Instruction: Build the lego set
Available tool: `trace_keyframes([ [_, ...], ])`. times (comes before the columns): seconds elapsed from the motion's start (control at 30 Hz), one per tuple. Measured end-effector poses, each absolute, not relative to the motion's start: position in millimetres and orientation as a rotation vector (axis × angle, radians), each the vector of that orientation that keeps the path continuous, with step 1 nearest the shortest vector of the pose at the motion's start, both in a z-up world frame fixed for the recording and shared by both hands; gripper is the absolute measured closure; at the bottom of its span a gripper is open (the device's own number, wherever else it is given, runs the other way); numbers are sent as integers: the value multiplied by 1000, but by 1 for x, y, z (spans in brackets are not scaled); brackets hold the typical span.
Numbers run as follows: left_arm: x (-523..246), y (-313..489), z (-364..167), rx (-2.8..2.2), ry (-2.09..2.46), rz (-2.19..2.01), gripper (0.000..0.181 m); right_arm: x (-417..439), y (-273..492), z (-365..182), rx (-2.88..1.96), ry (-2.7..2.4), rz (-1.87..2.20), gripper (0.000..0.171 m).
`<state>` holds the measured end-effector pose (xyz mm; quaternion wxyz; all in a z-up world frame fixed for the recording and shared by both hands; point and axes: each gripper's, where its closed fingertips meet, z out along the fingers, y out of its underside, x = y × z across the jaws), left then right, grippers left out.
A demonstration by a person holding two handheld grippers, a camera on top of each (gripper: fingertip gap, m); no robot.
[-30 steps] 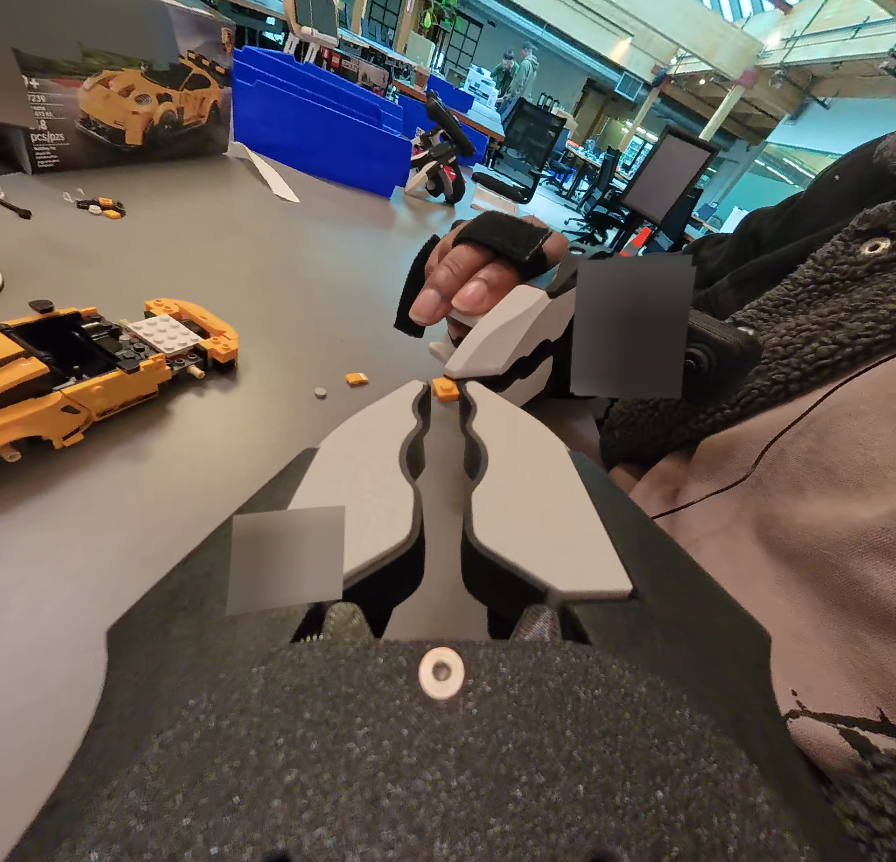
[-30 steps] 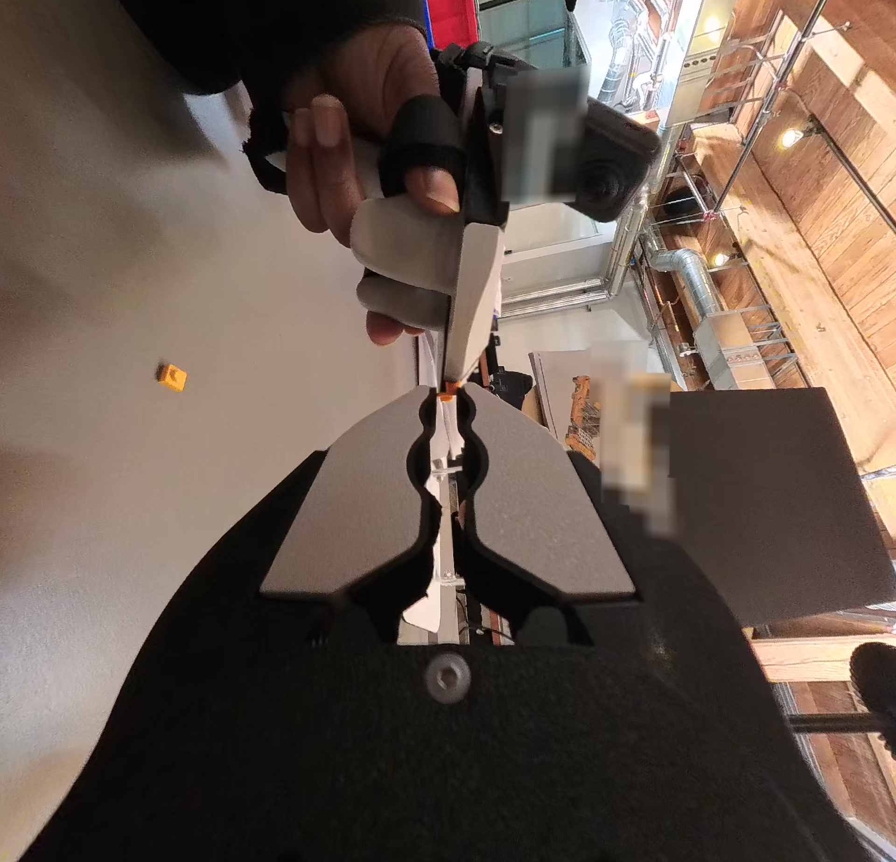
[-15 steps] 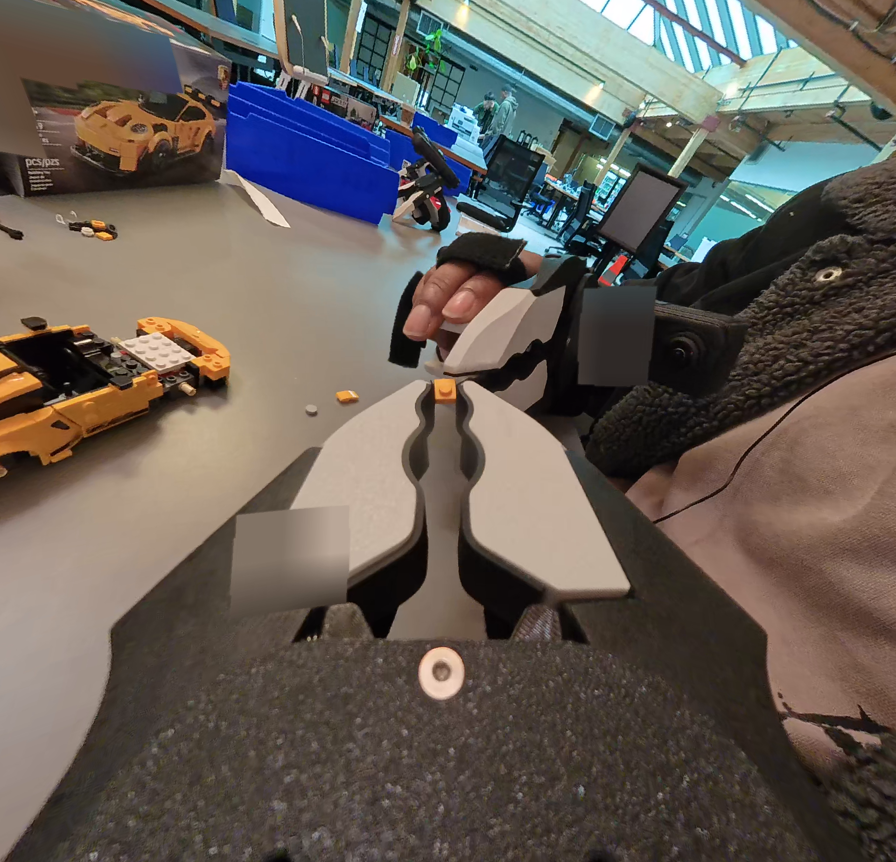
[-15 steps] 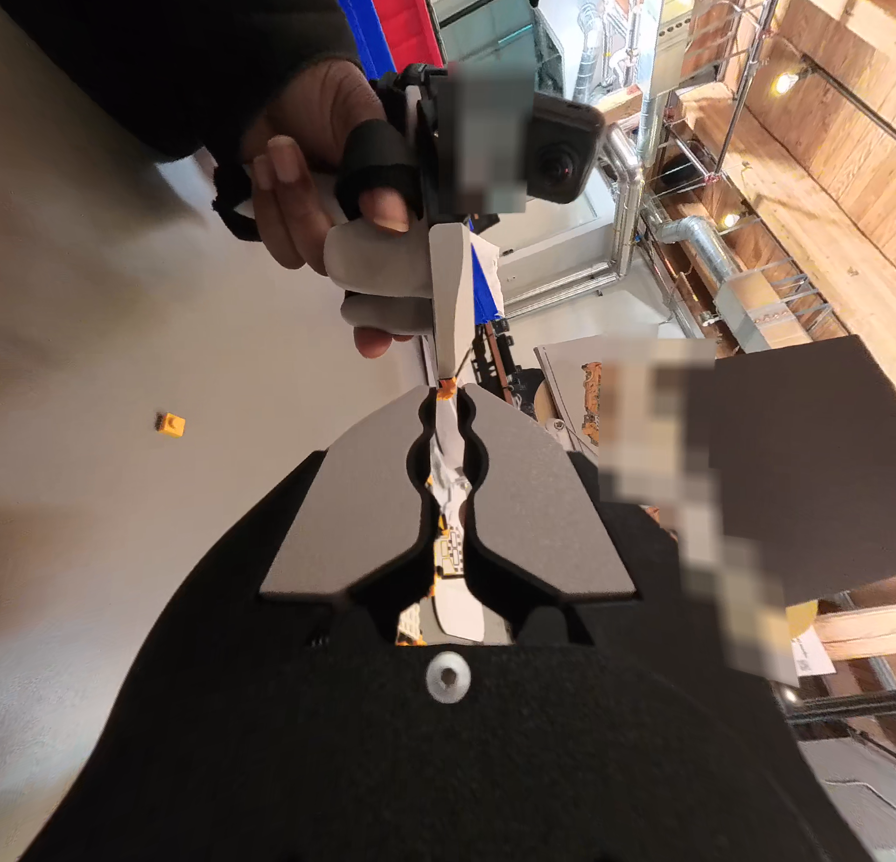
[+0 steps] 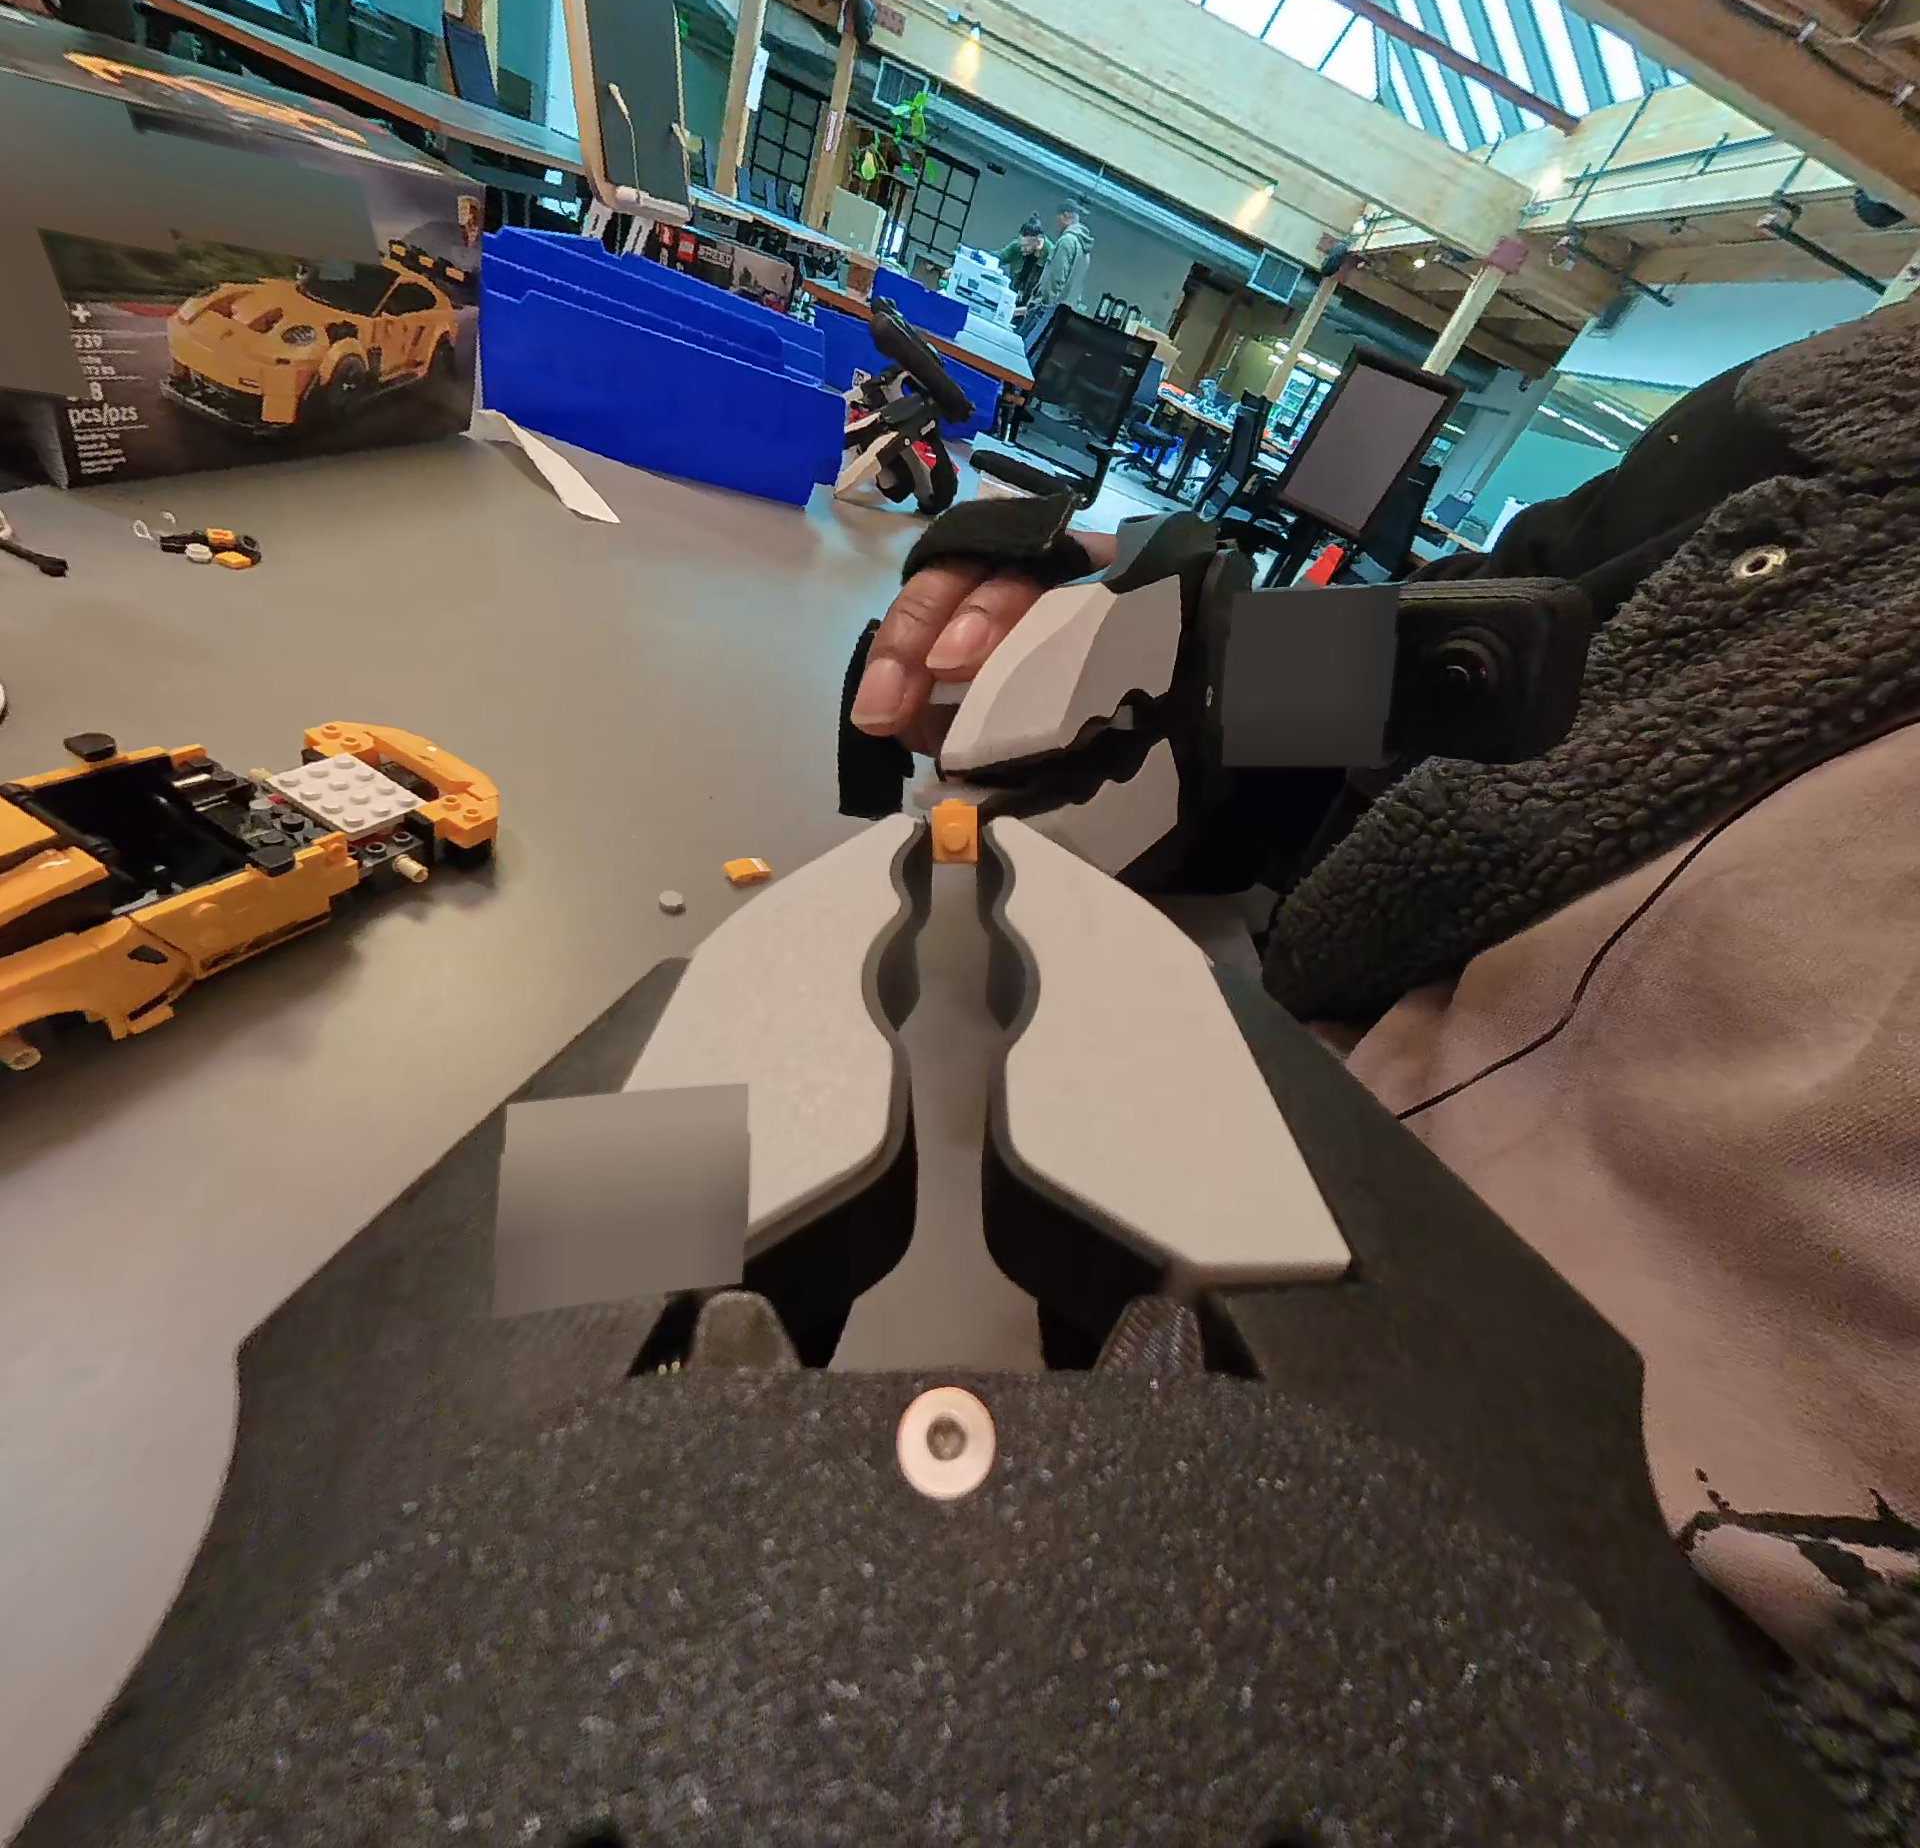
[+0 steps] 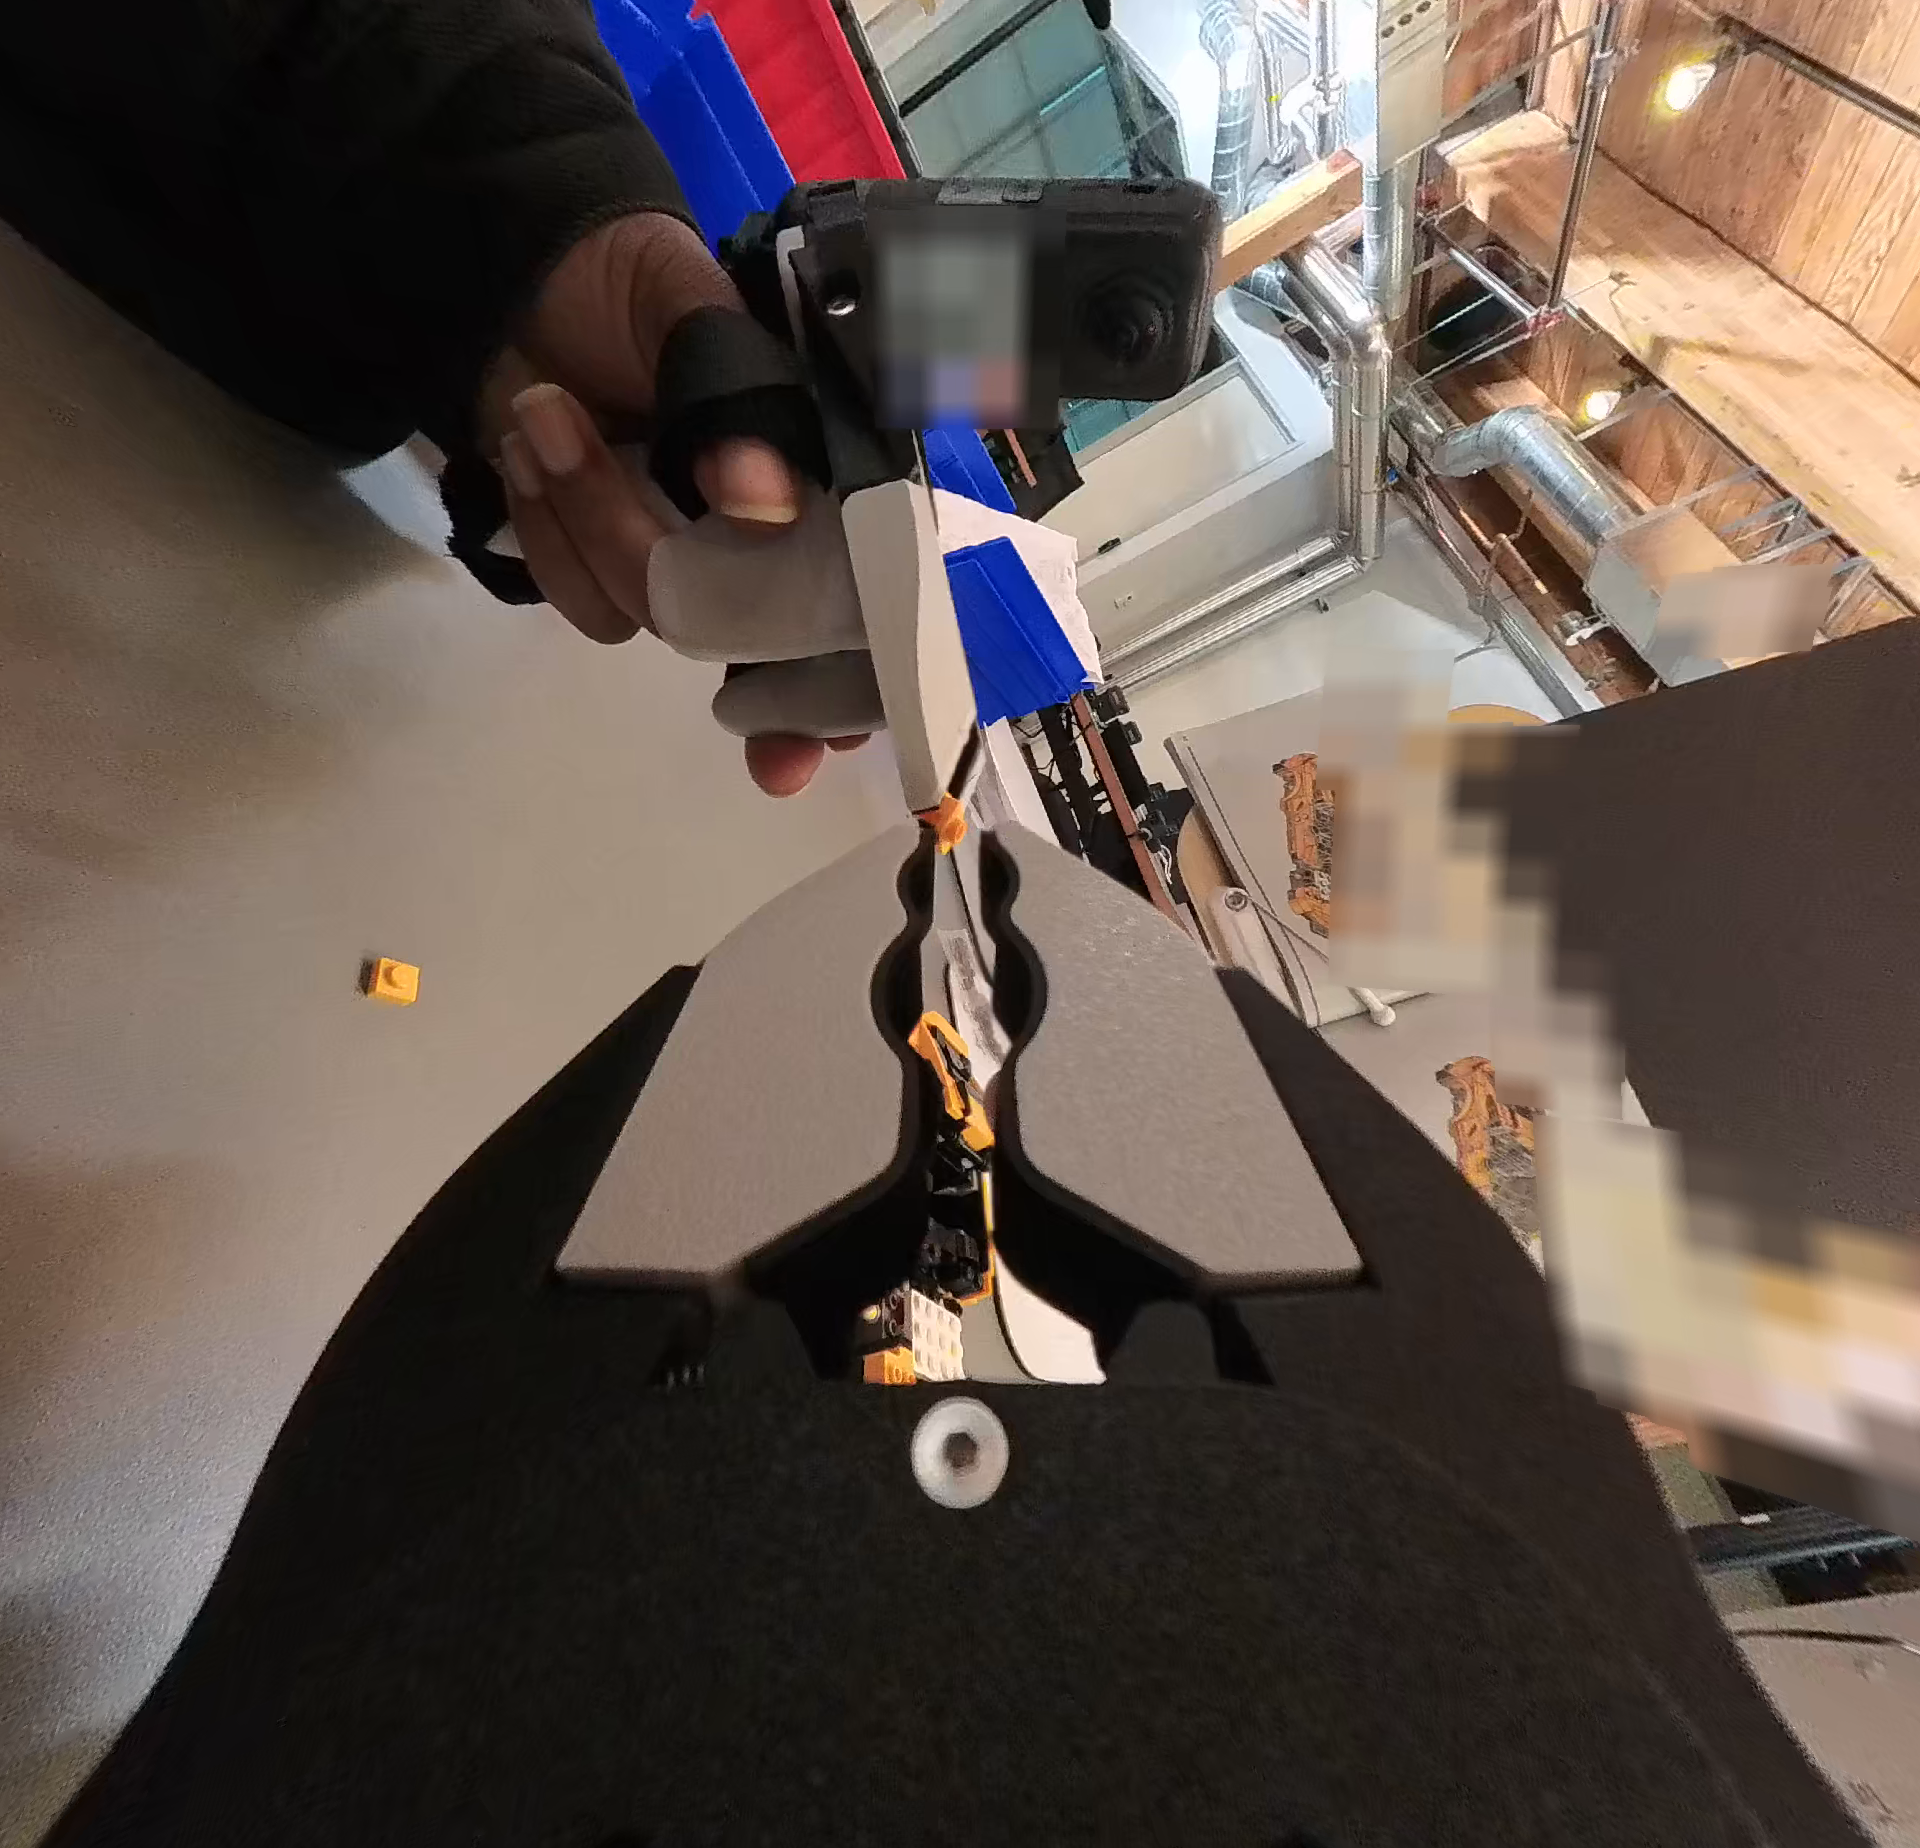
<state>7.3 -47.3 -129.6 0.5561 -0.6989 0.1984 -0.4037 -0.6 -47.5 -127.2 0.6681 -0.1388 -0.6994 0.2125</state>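
Observation:
My left gripper [image 5: 953, 842] is shut on a small orange lego piece [image 5: 953, 832], held above the grey table. My right gripper [image 5: 935, 792] comes in from the upper right, and its tips meet that piece. In the right wrist view my right gripper [image 6: 951, 842] stands a narrow gap apart with the orange piece [image 6: 945, 822] at its tips. The left gripper's fingers [image 6: 914, 676] reach down onto the piece from above. The part-built yellow car [image 5: 208, 863] lies on the table to the left. It also shows through the right fingers' gap [image 6: 951, 1092].
A loose orange piece [image 5: 746, 869] and a grey round stud [image 5: 672, 902] lie between the car and the grippers. The set's box [image 5: 239, 344], blue bins [image 5: 644, 385] and a few small parts [image 5: 213, 548] are at the back. A person's jacket fills the right side. The grippers are tip to tip, or close to it. The part-built yellow car [image 5: 208, 863] is about 20 cm from both grippers' fingertips.
Both grippers stay joined at the orange piece. The right gripper has tilted, so the car now shows between its fingers. The left view has shifted slightly.

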Motion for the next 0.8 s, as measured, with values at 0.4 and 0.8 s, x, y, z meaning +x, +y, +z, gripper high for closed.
trace_keyframes([
  [0.4,1,-47,-129,-1642,482,-889,174,-1,-41,-129,-390,-1597,540,166],
  [0.8,6,-47,-132,-1641,487,-904,173,0,-49,-129,-377,-1602,563,163],
])
